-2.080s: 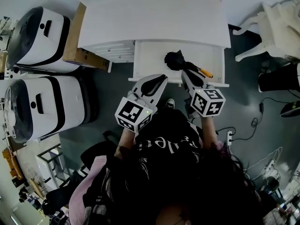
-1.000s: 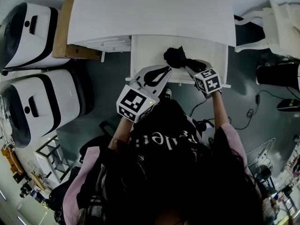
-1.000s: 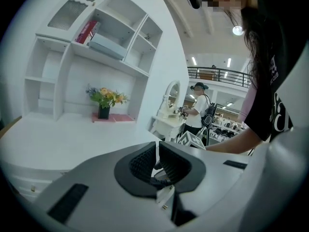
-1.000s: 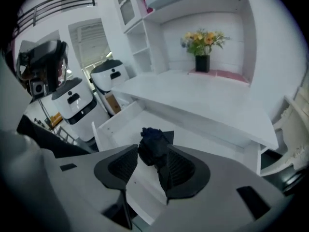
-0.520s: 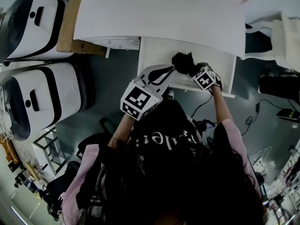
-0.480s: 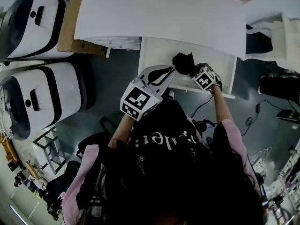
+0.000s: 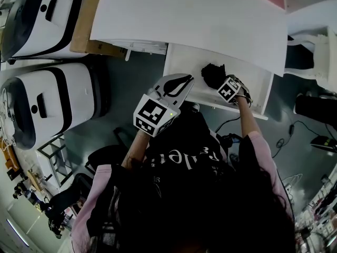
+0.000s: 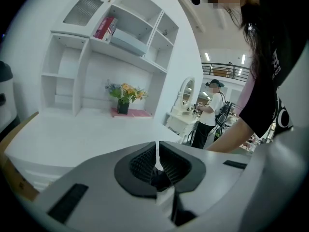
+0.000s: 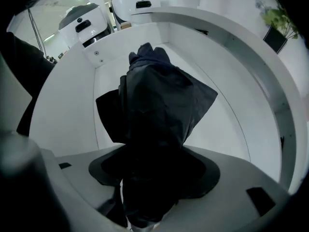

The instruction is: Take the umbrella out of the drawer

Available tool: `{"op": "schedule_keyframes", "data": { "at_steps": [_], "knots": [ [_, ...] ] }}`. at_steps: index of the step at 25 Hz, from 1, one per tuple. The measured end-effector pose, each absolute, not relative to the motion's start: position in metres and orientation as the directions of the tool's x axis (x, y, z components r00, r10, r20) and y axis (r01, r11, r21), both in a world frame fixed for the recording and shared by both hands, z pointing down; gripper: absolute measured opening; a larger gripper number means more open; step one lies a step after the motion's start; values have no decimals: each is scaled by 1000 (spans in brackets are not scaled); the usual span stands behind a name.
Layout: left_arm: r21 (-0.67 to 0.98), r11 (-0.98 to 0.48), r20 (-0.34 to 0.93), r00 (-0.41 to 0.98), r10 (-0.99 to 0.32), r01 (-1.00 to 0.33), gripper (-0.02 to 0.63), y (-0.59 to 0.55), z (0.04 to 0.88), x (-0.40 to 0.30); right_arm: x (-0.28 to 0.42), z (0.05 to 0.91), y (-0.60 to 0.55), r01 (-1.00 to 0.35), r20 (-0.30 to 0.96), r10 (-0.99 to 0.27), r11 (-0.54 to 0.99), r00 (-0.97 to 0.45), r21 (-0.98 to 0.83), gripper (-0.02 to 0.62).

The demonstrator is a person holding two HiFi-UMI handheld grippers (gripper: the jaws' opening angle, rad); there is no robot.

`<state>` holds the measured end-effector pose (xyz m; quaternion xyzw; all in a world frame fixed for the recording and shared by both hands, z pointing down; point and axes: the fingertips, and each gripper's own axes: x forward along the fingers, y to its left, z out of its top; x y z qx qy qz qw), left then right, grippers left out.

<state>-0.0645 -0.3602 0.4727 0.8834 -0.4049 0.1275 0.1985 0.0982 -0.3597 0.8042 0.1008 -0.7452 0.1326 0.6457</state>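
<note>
The black umbrella (image 9: 154,105) lies in the open white drawer (image 7: 184,67) under the table (image 7: 189,15). The right claw (image 9: 155,170) points down into the drawer, its jaws opening wide, with the umbrella's folded cloth between them. The left claw (image 8: 158,151) is closed and empty, hovering at the drawer's front left corner

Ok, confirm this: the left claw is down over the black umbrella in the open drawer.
No: it is the right claw, jaws opening with the black umbrella between them, in the open drawer. The right gripper view shows it.
</note>
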Motion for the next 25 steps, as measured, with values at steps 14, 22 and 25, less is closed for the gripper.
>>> {"op": "schedule_keyframes", "data": {
  "at_steps": [14,22,25],
  "knots": [
    [229,-568,383,610,-694,-791,29,-364,468,-82,99,801,-360,-318,992,-8,947,-126,-33,282],
    [229,-552,396,595,-699,-801,29,-349,474,-93,87,749,-373,-272,980,-101,961,-173,51,281],
    [228,-556,388,598,-702,-800,29,-345,470,-92,79,721,-374,-294,972,-120,954,-201,57,281]
  ]
}}
